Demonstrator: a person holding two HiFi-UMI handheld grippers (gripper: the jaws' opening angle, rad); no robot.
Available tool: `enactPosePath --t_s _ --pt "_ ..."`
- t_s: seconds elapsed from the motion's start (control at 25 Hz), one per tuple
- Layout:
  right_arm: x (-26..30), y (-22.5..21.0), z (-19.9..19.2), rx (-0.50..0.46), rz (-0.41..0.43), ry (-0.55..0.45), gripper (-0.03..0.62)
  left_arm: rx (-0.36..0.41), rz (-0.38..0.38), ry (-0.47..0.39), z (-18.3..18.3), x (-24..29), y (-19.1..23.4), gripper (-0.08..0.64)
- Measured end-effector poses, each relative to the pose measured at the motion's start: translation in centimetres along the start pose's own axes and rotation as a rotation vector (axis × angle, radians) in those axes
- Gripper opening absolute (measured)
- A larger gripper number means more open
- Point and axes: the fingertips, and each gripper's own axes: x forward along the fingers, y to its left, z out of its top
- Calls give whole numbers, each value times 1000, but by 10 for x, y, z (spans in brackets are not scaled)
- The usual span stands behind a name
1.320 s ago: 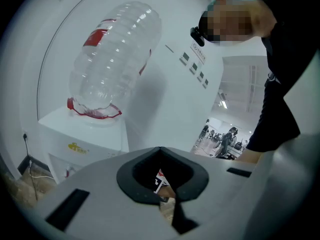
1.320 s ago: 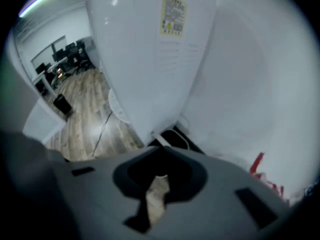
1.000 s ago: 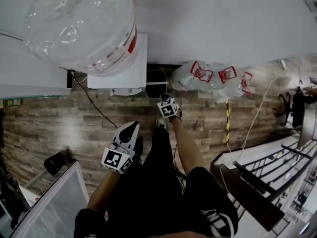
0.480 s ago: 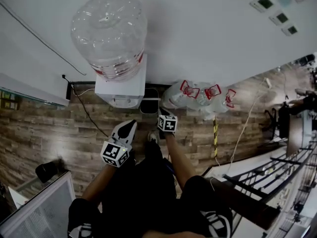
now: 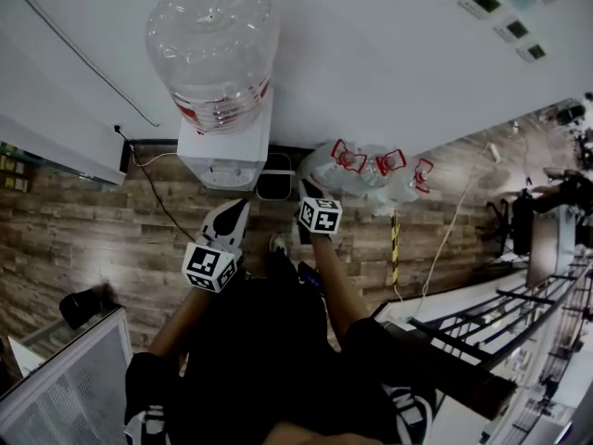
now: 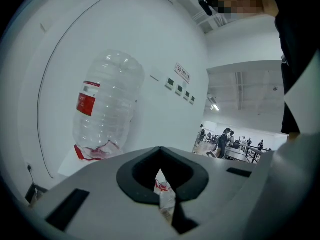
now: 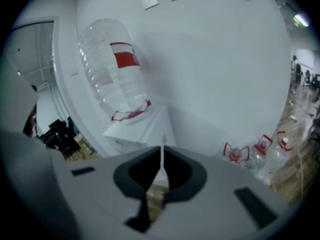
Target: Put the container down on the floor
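Against the wall, just right of the dispenser (image 5: pixel 222 151), the container (image 5: pixel 338 163) sits on the floor (image 5: pixel 93 239), leftmost of three clear, red-handled jugs huddled together; the other two jugs (image 5: pixel 403 174) lie beyond it. It is free of both claws. The right claw (image 5: pixel 305 189) hangs above and just left of it, jaws pressed together on nothing. The left claw (image 5: pixel 241 206) is farther left, in front of the dispenser, its tips also meeting and empty. An upturned bottle (image 5: pixel 211 49) stands on the dispenser, a cable (image 5: pixel 139 109) runs down the white wall beside it, and a row of wall plates (image 5: pixel 486 3) sits higher up. The floor is wood plank, with a yellow-and-black strip (image 5: pixel 396 248) right of the jugs and a dark railing (image 5: pixel 482 323) at the lower right. Only the head view shows the person's arms and dark clothes. The right gripper view alone shows the three jugs from the side, red handles uppermost. The left gripper view alone looks down the room to people (image 6: pixel 225 141) at desks, with a sliver of a jug below its closed tips.
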Motion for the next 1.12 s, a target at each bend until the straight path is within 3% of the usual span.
enactPosePath --t_s 0.52,0.88,1.12 --pt "-91 32 58 -100 16 -207 40 7 34 -51 21 -11 -5 31" --pt "-159 59 58 -122 39 -331 40 22 14 -51 15 -10 -22 31" --pt "-174 66 46 -102 58 -339 38 21 13 -37 9 -12 -28 31"
